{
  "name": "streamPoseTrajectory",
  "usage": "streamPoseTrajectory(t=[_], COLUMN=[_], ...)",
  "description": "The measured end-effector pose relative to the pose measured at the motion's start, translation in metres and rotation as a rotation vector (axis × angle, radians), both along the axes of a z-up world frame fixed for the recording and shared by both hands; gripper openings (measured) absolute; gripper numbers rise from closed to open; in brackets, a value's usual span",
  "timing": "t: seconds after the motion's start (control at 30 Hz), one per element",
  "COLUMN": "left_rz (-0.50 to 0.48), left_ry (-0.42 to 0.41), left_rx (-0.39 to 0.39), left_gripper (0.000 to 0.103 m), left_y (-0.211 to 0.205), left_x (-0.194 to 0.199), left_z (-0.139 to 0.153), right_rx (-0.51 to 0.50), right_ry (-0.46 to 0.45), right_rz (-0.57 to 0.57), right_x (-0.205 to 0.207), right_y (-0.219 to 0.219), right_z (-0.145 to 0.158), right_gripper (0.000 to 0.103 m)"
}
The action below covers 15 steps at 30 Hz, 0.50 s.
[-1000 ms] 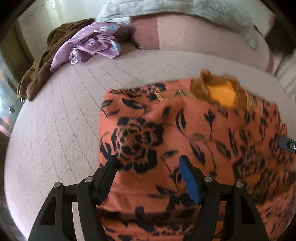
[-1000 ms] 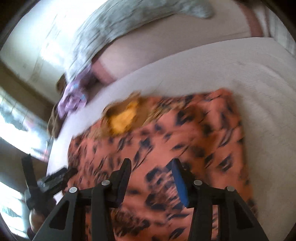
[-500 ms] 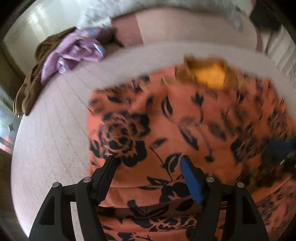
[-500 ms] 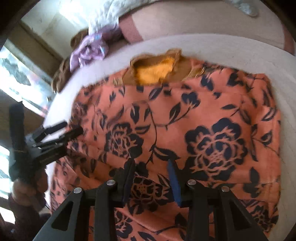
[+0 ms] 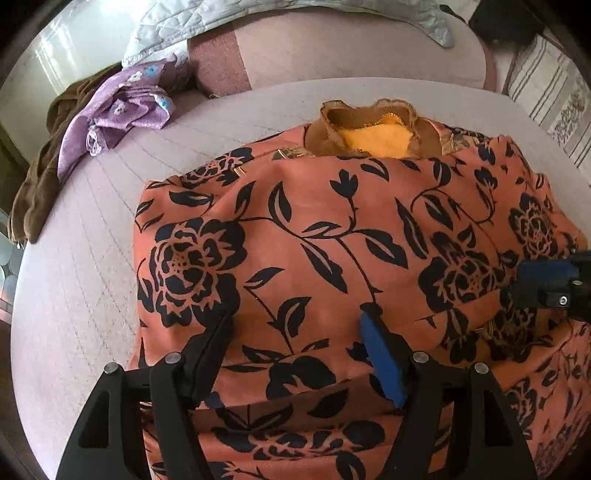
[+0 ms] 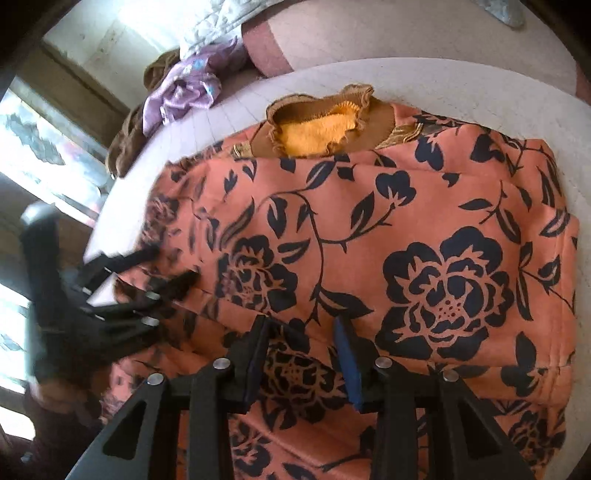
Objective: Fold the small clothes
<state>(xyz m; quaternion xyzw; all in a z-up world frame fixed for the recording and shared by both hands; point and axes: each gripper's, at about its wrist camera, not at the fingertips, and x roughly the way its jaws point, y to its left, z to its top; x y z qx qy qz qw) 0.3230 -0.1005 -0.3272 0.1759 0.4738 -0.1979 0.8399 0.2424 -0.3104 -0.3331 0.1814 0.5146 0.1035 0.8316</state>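
An orange garment with black flowers [image 5: 332, 240] lies spread on the pale bed [image 5: 74, 277], its brown collar with yellow lining [image 5: 373, 136] at the far edge. It also fills the right wrist view [image 6: 369, 240]. My left gripper [image 5: 295, 332] is open and empty, low over the garment's near left part. My right gripper [image 6: 301, 328] is open and empty over the garment's near middle. The left gripper shows at the left of the right wrist view [image 6: 162, 269]. A right fingertip [image 5: 543, 273] shows at the right edge of the left wrist view.
A purple flowered cloth [image 5: 122, 110] and a brown cloth [image 5: 40, 173] lie at the bed's far left corner. A pink bolster [image 5: 351, 44] with a grey quilt [image 5: 258, 14] lies along the far side. A window [image 6: 37, 166] is at the left.
Both grippers have come lower and closer over the garment. The right gripper's jaws are narrower than a second ago. The garment lies the same.
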Motion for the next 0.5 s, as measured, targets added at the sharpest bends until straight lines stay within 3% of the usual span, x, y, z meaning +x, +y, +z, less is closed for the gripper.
streamPoseTrajectory(t=[0.27,0.5], left_rz=[0.021,0.025], left_ry=[-0.004,-0.176], left_rx=[-0.028,-0.041], left_gripper=[0.072,0.072], left_y=[0.012,0.019], left_x=[-0.002,-0.042], left_z=[0.006,0.051], right_rx=[0.030,0.024], right_ry=[0.009,-0.069], right_rz=[-0.063,-0.116], right_x=[-0.013,-0.049], right_y=[-0.013,-0.024], right_z=[0.000,0.026], right_gripper=[0.039,0.041])
